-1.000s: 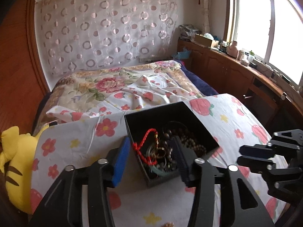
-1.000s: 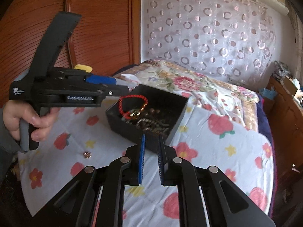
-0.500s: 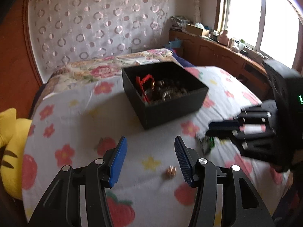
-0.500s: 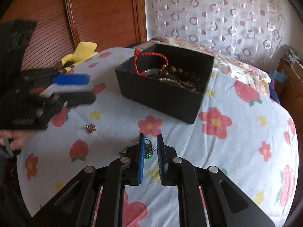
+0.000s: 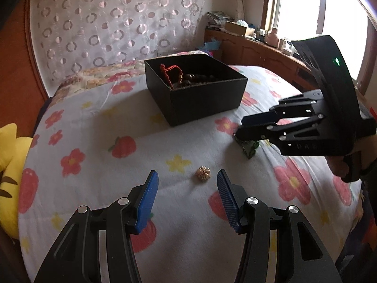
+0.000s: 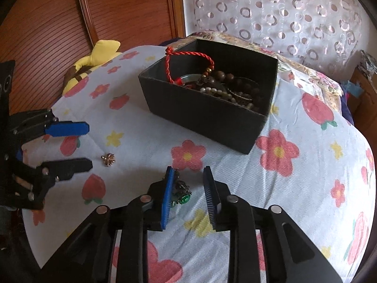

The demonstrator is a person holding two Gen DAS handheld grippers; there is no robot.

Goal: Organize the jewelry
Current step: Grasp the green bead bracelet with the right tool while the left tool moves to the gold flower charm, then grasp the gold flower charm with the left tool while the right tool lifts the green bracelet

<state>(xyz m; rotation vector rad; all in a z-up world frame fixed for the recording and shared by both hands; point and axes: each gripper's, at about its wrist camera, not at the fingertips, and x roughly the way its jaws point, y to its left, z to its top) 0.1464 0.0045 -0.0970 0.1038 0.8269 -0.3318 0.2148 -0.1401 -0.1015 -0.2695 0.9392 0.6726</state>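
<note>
One black box (image 6: 207, 115) sat on the flowered counter (image 6: 306, 188), holding a red cord bracelet (image 6: 188, 56) and tangled beads. Two loose pieces lay outside: a gold charm (image 5: 203, 174) before the left gripper (image 5: 186, 188), fingers wide apart, and a green pendant (image 6: 182, 197) between the right gripper (image 6: 188, 193) fingers, parted, left pad touching it.
</note>
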